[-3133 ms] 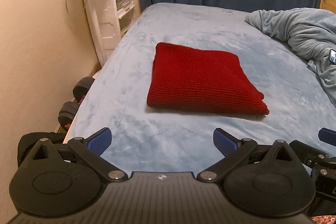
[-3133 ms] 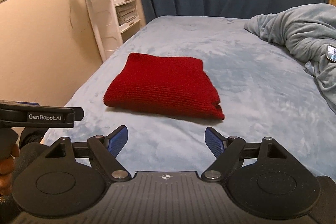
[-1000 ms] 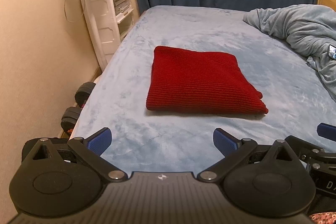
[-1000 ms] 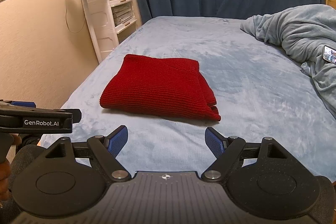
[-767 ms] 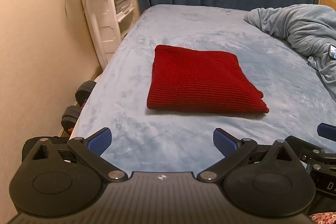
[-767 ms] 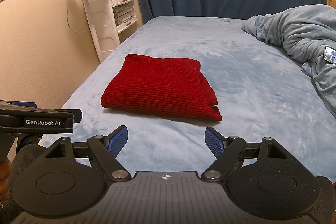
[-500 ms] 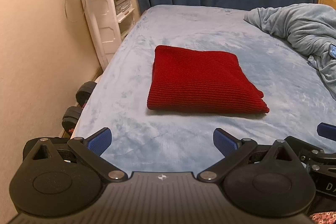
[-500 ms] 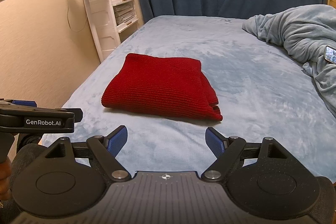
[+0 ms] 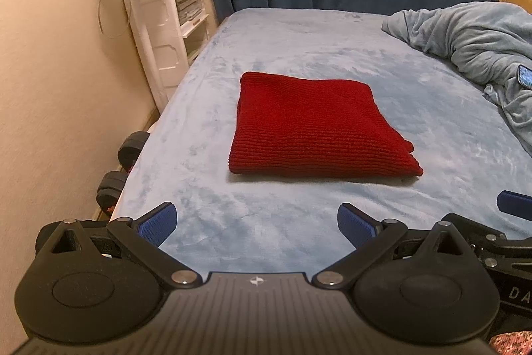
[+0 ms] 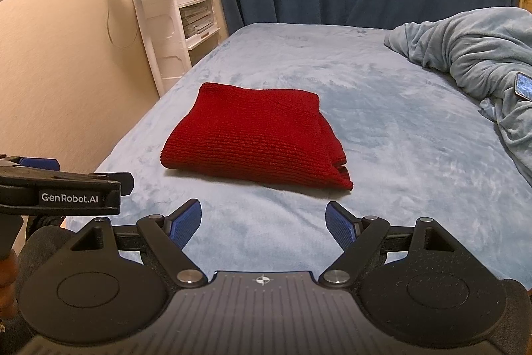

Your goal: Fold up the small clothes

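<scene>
A: Red knit [image 9: 316, 125] lies folded mid-bed [image 9: 299, 55]; we judge folding finished.
B: Agreed. Left gripper [image 9: 256, 222] and right gripper [image 10: 264, 220] gape wide, empty. Next: withdraw.

Your left tool [image 9: 256, 223] has a matte black body with two round domed hubs, a ribbed grey centre plate bearing a small compass-like mark, silver screw heads at the linkage pivots, and blue textured pads [image 9: 156, 223]. Your right tool [image 10: 264, 223] looks alike. White "GenRobot.AI" lettering marks one side.
</scene>
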